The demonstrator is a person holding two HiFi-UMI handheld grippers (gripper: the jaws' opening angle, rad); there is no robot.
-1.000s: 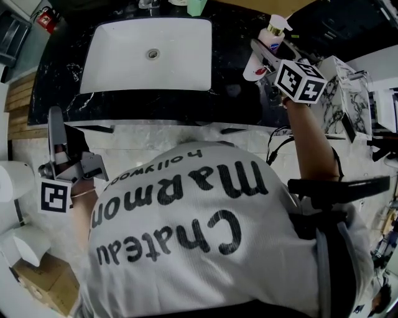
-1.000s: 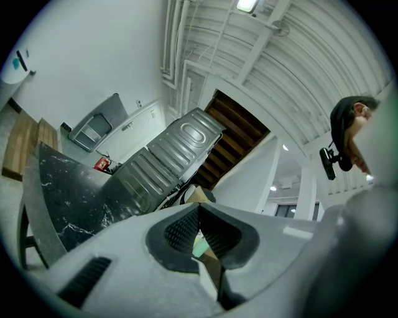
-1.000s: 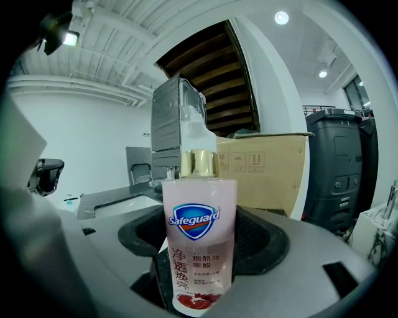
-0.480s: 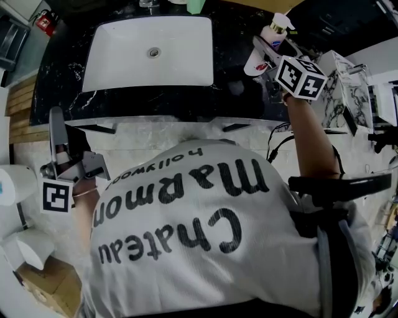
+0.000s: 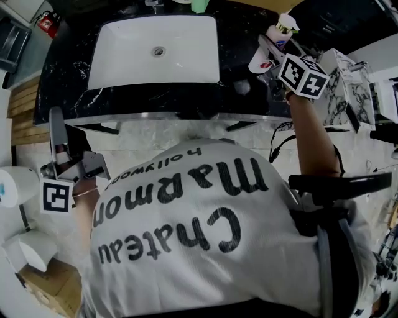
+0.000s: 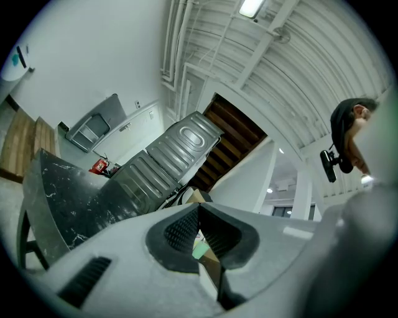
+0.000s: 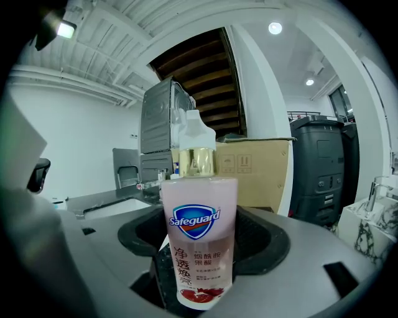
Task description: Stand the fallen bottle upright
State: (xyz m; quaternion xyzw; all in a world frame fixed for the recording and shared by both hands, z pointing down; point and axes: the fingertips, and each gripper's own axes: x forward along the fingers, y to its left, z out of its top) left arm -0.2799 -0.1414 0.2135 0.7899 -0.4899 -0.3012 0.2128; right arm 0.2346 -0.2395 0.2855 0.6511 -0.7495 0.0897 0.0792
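Observation:
A pink soap bottle (image 7: 199, 242) with a blue shield label, a gold collar and a white pump stands straight up between the jaws in the right gripper view. My right gripper (image 7: 200, 273) is shut on its lower body. In the head view the bottle (image 5: 268, 42) leans over the right end of the black marble counter (image 5: 62, 81), with the right gripper (image 5: 267, 54) around it. Whether its base touches the counter is hidden. My left gripper (image 5: 57, 133) hangs low beside the person's left hip. Its jaws (image 6: 199, 230) are shut on nothing and point up at the ceiling.
A white sink basin (image 5: 155, 53) fills the middle of the counter, with a green cup (image 5: 199, 5) behind it. A marble-patterned box (image 5: 348, 93) stands right of the counter. A paper roll (image 5: 12, 186) and a cardboard box (image 5: 43, 279) lie at lower left.
The right gripper and the bottle have shifted slightly up and to the right in the head view, still gripped. The left gripper has stayed where it was.

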